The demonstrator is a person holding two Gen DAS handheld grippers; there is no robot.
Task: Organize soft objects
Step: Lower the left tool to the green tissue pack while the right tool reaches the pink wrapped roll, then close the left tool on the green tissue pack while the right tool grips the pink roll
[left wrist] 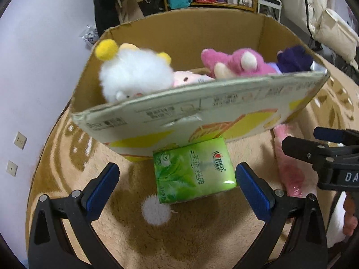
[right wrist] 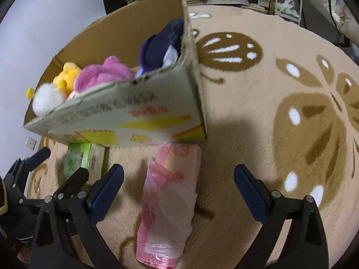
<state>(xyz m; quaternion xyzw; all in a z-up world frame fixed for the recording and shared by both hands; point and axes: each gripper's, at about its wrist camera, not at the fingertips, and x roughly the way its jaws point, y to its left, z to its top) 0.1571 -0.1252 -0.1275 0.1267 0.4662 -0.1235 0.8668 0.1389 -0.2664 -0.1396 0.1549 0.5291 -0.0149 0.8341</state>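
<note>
The left gripper [left wrist: 177, 183] is spread wide, its 2 fingers on either side of the green tissue pack [left wrist: 194, 172], not touching it, probably so it can close on it. The pack lies on the carpet [left wrist: 202, 235] against the near wall of the cardboard box [left wrist: 202, 116], which already holds plush toys [left wrist: 134, 74]. The right gripper [right wrist: 179, 192] is also spread, over the pink wrapped pack [right wrist: 170, 197] near the box's right corner.

A home: patterned rug [right wrist: 258, 116], cluttered shelf [left wrist: 211, 2].
</note>
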